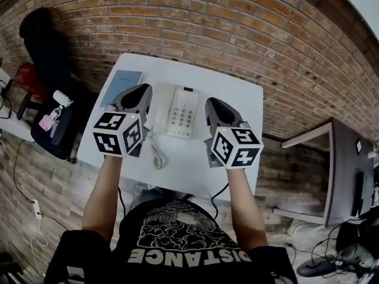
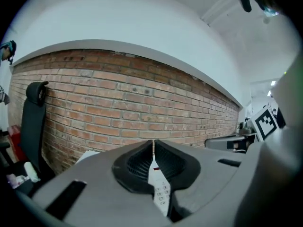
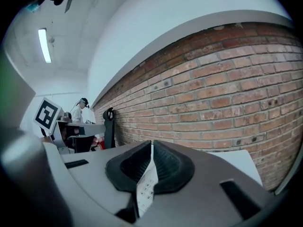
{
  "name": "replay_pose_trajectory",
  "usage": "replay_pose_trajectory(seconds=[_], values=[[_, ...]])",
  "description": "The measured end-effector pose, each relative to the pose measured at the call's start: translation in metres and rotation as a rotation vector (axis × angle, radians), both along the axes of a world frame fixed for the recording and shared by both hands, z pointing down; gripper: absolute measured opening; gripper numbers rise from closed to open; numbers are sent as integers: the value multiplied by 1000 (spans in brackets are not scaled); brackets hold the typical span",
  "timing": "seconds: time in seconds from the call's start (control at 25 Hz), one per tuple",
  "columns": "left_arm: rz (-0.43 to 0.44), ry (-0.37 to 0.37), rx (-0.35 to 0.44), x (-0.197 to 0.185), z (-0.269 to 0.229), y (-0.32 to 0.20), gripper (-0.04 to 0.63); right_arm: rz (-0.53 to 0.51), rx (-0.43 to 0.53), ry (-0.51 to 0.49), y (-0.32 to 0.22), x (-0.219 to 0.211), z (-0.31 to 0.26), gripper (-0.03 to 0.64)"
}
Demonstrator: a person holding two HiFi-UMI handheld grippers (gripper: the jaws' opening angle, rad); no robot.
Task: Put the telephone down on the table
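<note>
Even, bright indoor light, a ceiling tube (image 3: 44, 45) glowing; strong fisheye bending with dark vignetted corners.

Head view steeply down over table (image 1: 240, 96), gripper views low, facing brick wall (image 2: 118, 112)

The telephone (image 1: 182, 112) is white with pale grey keys and a red strip, the desk (image 1: 243, 99) white, the left tool (image 1: 144, 89) and right tool (image 1: 212, 102) dark grey with black-and-white square markers (image 1: 118, 134), the brick wall (image 1: 237, 28) across the top red-brown, and the booklet (image 1: 121, 80) upper left of centre pale blue.
</note>
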State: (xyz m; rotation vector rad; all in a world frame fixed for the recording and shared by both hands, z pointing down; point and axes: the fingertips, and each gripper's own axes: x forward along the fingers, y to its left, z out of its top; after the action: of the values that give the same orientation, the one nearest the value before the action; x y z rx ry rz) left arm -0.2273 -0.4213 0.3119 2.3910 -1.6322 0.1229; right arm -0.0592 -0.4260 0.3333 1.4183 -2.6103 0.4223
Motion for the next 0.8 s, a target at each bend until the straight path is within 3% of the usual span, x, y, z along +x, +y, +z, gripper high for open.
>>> replay_pose_trajectory(seconds=[0.8], values=[[-43, 56, -15, 10, 6, 28, 7, -44, 21, -7, 17, 18, -7, 3]])
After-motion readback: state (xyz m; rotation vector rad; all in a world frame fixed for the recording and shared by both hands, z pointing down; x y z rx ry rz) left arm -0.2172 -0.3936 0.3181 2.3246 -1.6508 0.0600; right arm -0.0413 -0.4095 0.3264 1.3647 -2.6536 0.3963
